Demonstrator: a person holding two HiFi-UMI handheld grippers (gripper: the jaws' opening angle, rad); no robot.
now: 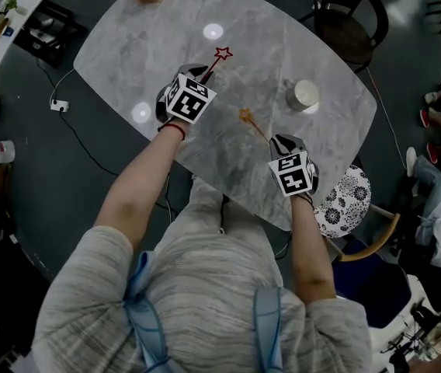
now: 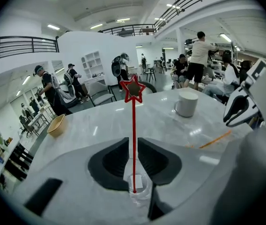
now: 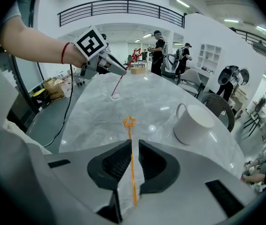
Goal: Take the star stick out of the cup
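Straddling the star stick [image 2: 133,121] with jaws apart, the left claw [image 2: 133,145] hides the cup [image 2: 140,192] from overhead.

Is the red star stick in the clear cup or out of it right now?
In. The red star stick has its lower end inside the clear cup, and its shaft rises between the jaws of the left tool.

Red star stick [image 2: 133,135], orange star stick [image 3: 132,165], wht mug [image 3: 194,124], gry marble-veined tbl [image 1: 267,45].

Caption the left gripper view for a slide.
Left gripper, jaws apart, straddling the red stick standing in the cup.
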